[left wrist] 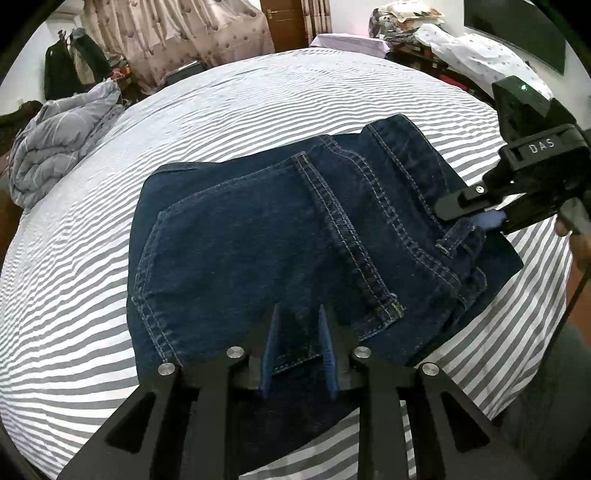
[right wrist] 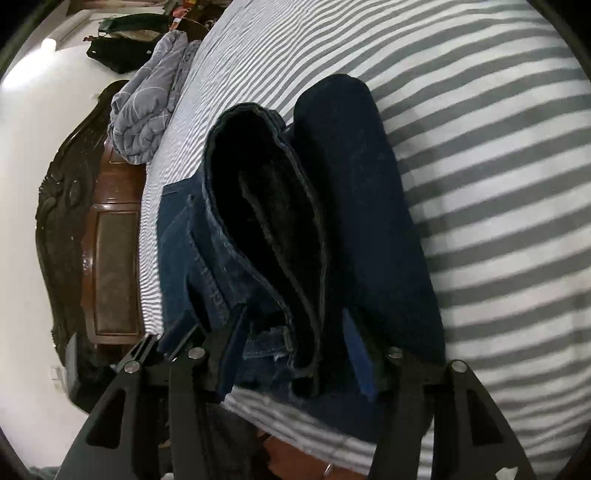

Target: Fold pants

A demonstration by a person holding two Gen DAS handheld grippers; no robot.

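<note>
Dark blue jeans lie folded in a stack on the grey-and-white striped bed. My left gripper hovers over the near edge of the stack with its blue pads apart; whether it touches the denim is unclear. My right gripper has its pads around the folded layers of the jeans at the waistband end. It also shows in the left wrist view at the right edge of the stack, pinching the denim.
A crumpled grey quilt lies at the far left of the bed, also seen in the right wrist view. A dark wooden headboard stands beside the bed. Clothes and bedding pile up at the far right.
</note>
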